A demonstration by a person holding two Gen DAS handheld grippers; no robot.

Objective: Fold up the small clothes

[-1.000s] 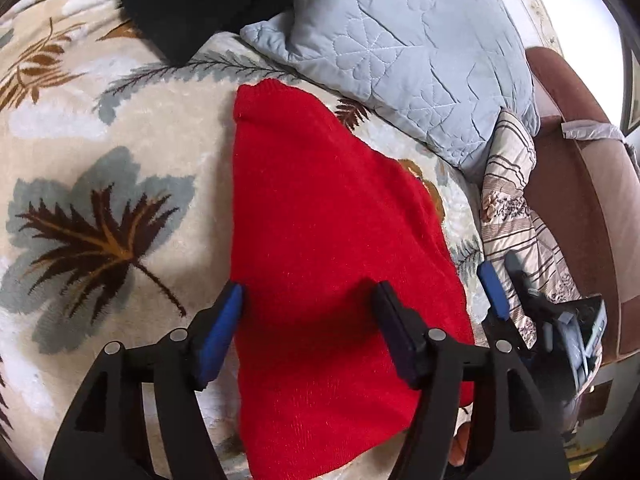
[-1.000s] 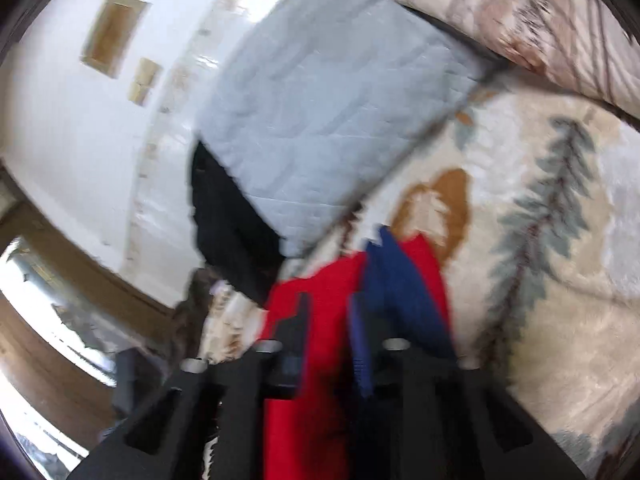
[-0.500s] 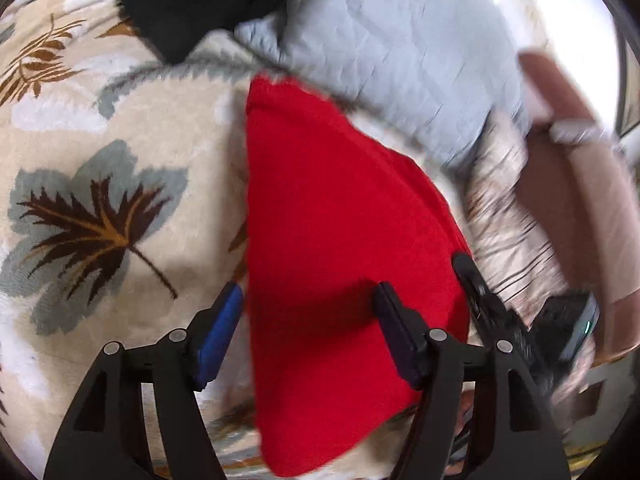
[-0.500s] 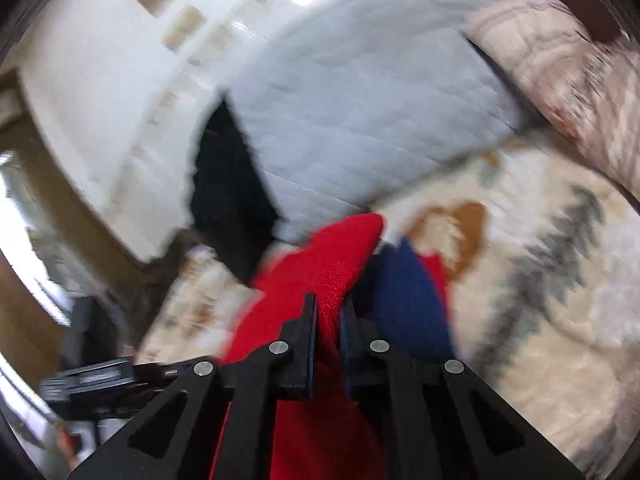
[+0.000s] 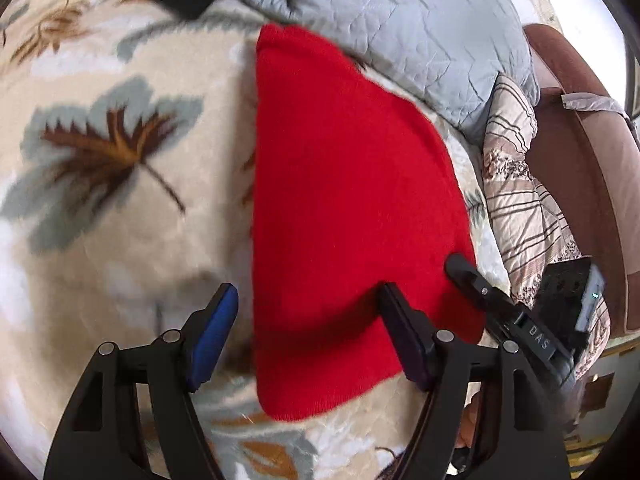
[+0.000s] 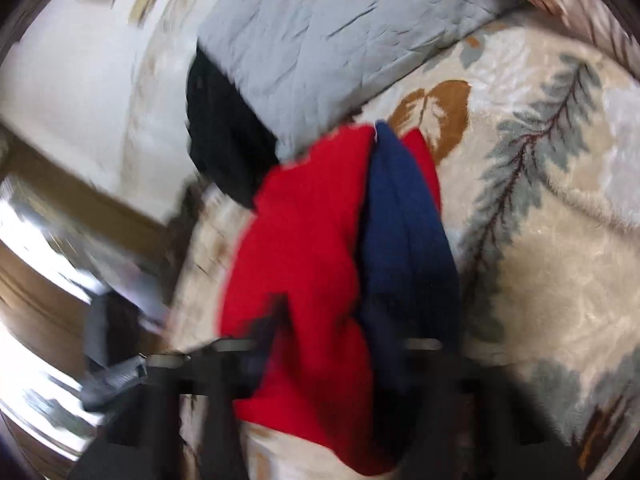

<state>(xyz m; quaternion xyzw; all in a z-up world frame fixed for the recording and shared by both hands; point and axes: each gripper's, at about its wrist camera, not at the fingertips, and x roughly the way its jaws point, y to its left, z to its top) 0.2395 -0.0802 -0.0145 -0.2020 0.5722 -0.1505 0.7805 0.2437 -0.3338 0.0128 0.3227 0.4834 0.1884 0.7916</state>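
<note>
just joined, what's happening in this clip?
A person with handheld tongs in each hand is folding a small red knit garment laid flat on a cream plush blanket with a leaf print. The right tongs are pinched on the garment's right edge, where the right wrist view shows red cloth bunched against the blue pad. The left tongs stand open over the lower left part, one finger each side of that edge, not gripping yet. A grey quilted pillow lies beyond.

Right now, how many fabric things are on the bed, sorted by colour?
Red: 1, the knit garment
Grey: 1, the quilted pillow
Black: 1, the dark cloth
Striped beige: 1, the striped cushion
Leaf-print: 1, the blanket
Total: 5
</note>
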